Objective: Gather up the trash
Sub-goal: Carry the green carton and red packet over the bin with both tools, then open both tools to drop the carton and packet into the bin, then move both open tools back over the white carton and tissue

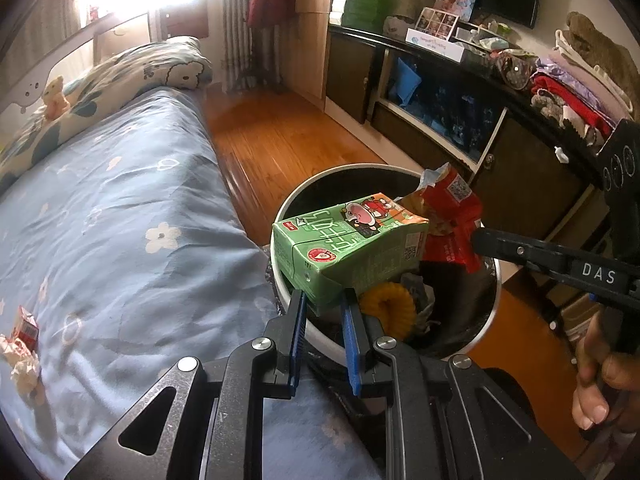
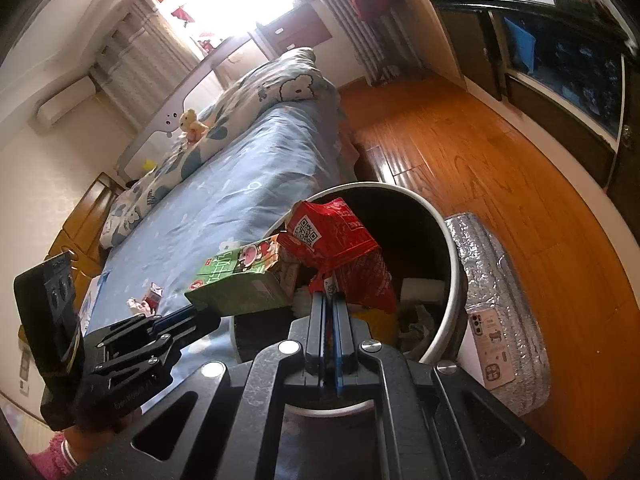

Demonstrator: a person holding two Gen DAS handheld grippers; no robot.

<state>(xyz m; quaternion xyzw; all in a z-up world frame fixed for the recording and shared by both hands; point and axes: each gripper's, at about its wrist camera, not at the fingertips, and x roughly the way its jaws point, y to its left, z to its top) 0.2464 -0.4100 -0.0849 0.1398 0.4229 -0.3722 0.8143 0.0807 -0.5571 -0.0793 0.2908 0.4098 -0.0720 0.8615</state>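
Note:
My left gripper (image 1: 323, 300) is shut on a green drink carton (image 1: 348, 244), which it holds over the near rim of a round trash bin (image 1: 304, 326) beside the bed. The right gripper (image 2: 329, 300) is shut on a red snack wrapper (image 2: 344, 248), hanging above the bin's (image 2: 454, 256) dark inside. In the right wrist view the carton (image 2: 244, 280) sits in the left gripper (image 2: 200, 314) just left of the wrapper. The wrapper (image 1: 448, 220) touches the carton's far end. Yellow and grey rubbish (image 1: 388, 308) lies inside the bin.
A small red carton (image 1: 26, 328) and crumpled paper (image 1: 22, 364) lie on the blue bed sheet (image 1: 120, 220). A silver foil bundle (image 2: 504, 320) with a phone (image 2: 490, 344) on it lies right of the bin. Dark cabinets (image 1: 460, 128) line the wooden floor (image 1: 272, 136).

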